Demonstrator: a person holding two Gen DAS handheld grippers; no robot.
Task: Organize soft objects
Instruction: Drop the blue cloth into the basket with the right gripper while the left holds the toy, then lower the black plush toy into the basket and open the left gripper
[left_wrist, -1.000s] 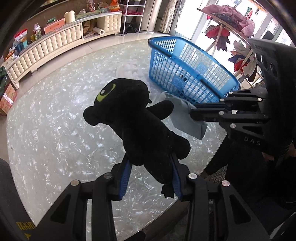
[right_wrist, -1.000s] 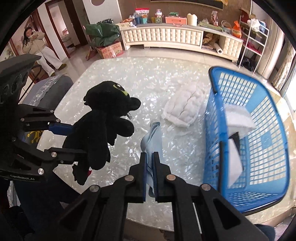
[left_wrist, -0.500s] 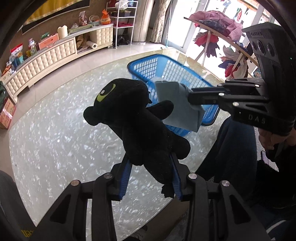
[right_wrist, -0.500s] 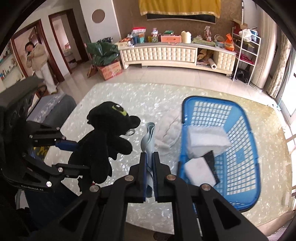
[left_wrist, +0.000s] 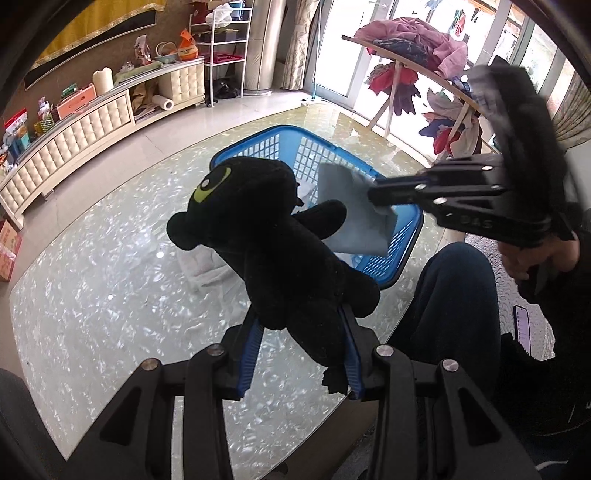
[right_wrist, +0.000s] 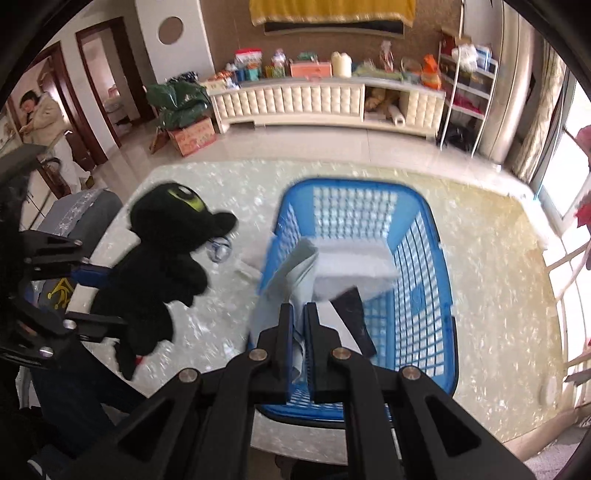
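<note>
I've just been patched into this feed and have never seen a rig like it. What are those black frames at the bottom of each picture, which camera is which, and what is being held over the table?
There is no robot arm. A person holds a two-finger clamp in each hand, and each clamp carries a fisheye camera looking forward along its fingers, so the black frames at the bottom are the tools themselves.

In the left wrist view, the left gripper is shut on a black plush toy with a yellow-green eye, held up above the pearly table. The right gripper enters from the right side.

In the right wrist view, the right gripper is shut on a pale grey-blue cloth, which hangs at the left wall of the blue basket. White folded items already lie inside the basket. A white padded piece lies on the table beside the basket.
</note>
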